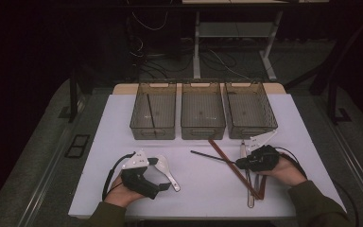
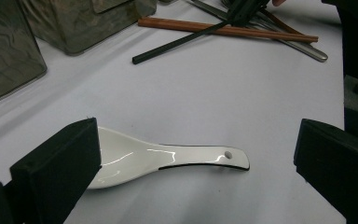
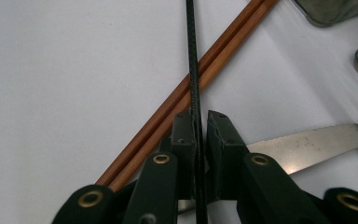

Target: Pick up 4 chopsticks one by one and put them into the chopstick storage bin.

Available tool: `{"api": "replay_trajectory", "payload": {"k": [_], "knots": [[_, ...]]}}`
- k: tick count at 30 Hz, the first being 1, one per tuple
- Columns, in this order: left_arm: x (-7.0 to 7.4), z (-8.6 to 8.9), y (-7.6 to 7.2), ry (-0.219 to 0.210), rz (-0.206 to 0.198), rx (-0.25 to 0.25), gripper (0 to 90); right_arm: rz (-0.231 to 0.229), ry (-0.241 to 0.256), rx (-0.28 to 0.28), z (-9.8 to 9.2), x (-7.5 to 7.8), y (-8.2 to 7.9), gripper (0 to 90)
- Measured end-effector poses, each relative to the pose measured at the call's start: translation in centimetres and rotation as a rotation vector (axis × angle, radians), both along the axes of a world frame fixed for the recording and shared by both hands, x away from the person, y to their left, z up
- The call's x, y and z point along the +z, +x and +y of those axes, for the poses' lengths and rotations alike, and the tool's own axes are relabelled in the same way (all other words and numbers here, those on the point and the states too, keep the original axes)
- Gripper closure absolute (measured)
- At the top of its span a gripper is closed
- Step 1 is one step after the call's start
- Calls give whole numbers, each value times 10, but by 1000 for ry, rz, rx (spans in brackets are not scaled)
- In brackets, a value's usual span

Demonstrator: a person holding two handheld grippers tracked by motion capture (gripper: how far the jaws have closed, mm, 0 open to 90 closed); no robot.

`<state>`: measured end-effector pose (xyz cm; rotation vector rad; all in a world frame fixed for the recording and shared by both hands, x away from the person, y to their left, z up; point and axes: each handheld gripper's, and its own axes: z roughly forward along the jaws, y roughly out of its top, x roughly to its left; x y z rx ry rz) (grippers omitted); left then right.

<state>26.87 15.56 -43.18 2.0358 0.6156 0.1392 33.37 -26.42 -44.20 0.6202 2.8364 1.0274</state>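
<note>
Pinching a black chopstick (image 3: 193,70) between clenched jaws, the right gripper (image 3: 200,123) sits above a pair of brown chopsticks (image 3: 186,95) and a serrated knife blade (image 3: 317,142), detail the high view blurs. From above, that black chopstick (image 1: 212,156) slants left across the white counter (image 1: 203,184), below three mesh baskets (image 1: 203,118). Looking along the left gripper (image 2: 196,154), its jaws stand released, wide apart, either side of a white spoon (image 2: 163,156) lying flat.
</note>
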Motion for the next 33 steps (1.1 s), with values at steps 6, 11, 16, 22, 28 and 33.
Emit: {"api": "replay_trajectory", "payload": {"k": [6,11,16,22,28,33], "knots": [[0,0,0,1,0,-1,0,-10,-9,15,1,-1,0,834],[0,0,0,1,-1,0,0,-12,-11,24,1,-1,0,847],[0,0,0,2,1,-2,0,-15,-8,35,1,-1,0,852],[-1,0,1,0,2,-1,0,0,19,29,-1,1,1,854],[-2,1,1,-1,3,1,0,20,68,3,-4,5,1,854],[-4,1,3,15,-2,6,0,18,81,-14,-5,8,1,854]]}}
